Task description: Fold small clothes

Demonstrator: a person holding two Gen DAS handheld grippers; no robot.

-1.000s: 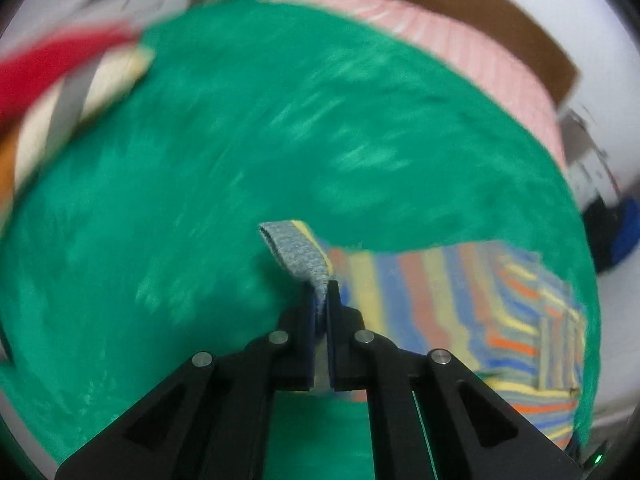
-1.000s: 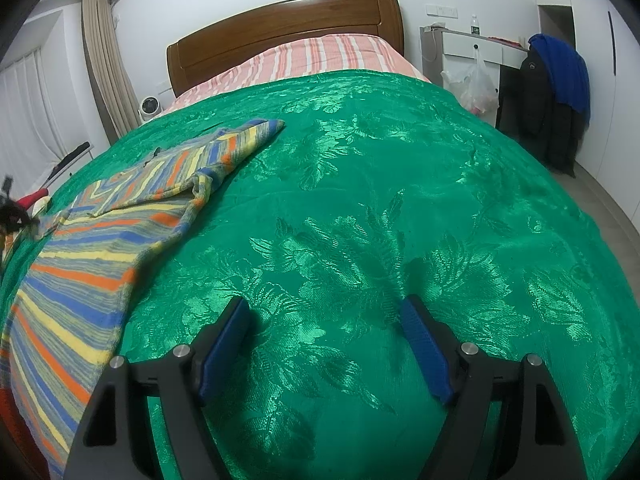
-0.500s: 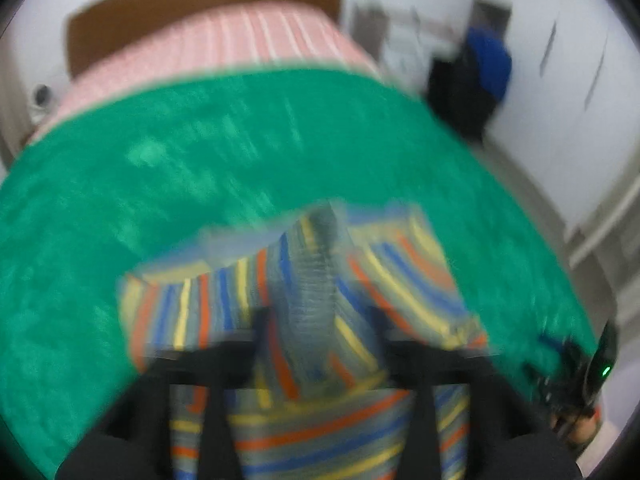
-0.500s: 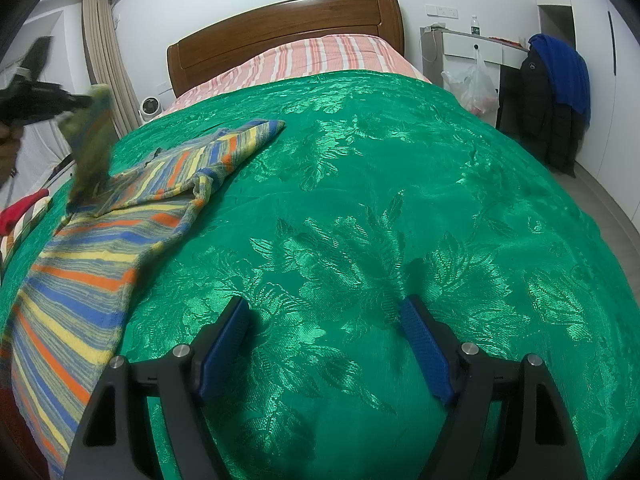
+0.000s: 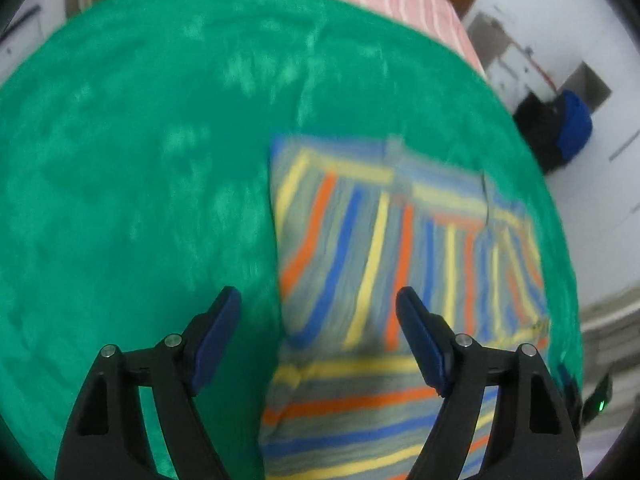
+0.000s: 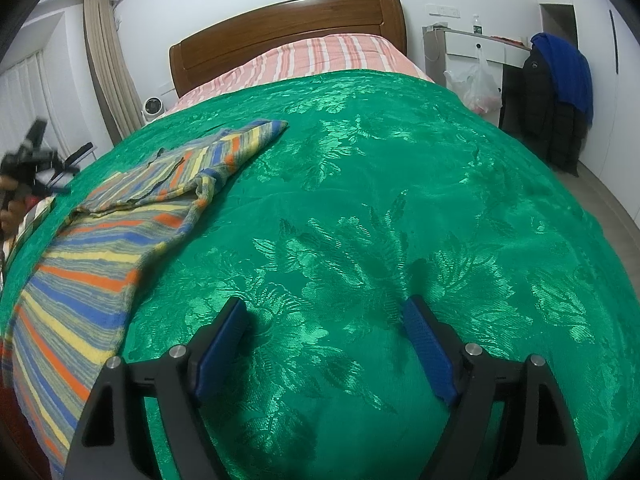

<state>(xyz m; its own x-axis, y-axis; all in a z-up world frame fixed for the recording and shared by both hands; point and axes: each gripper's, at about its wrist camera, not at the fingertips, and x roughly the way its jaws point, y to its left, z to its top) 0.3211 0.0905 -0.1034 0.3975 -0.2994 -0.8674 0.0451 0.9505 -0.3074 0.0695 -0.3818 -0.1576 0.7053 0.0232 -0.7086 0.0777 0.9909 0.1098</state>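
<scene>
Green bedspread point(image 6: 400, 208) under striped garment point(image 6: 80, 280), wooden headboard point(image 6: 288, 28) behind

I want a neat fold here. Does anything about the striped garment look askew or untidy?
Yes. On the striped garment, the folded-over part lies crooked, its edge rumpled and bunched near the middle rather than flat on the green bedspread. Both the left gripper and right gripper are open, holding nothing.

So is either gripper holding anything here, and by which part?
Nothing is held. The left gripper is open above the striped garment, its jaws having just been opening and then closing slightly, nothing pinched. The right gripper is open over the green bedspread.
</scene>
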